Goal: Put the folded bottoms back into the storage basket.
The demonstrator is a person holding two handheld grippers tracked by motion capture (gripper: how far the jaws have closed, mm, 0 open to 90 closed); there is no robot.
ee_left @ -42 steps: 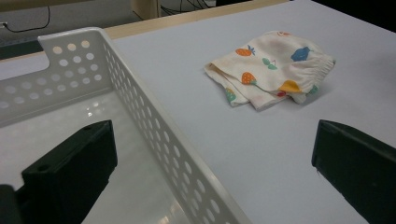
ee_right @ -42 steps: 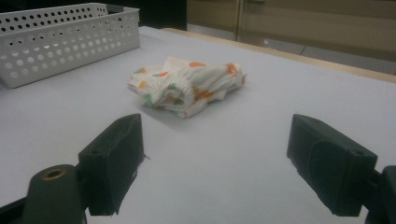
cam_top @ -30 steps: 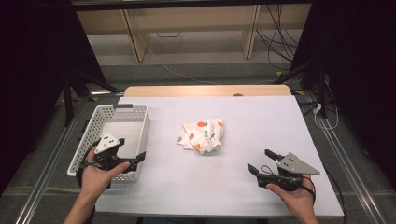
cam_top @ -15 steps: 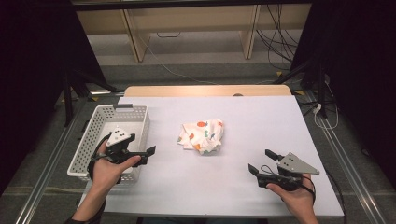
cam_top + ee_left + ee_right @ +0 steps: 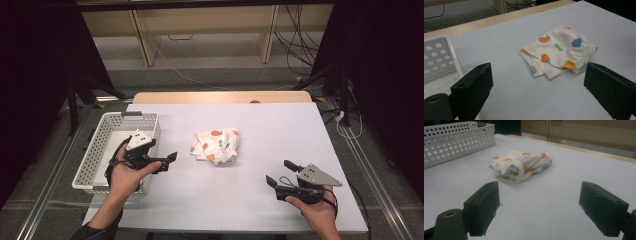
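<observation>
Folded cloth (image 5: 216, 146) mid-table, clear all round

A: What sort of place is showing?

B: A lab is showing: black curtains (image 5: 40, 75) are enclosing a white table (image 5: 280, 130), with aluminium rails (image 5: 372, 170) flanking it and cables (image 5: 295, 40) trailing across the floor.

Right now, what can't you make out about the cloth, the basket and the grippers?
- Cloth: underside and inner layers hidden by its own folds in every view.
- Basket: its near part is covered by the left gripper and hand in the high view.
- Right gripper: its handle is hidden by the hand.
</observation>
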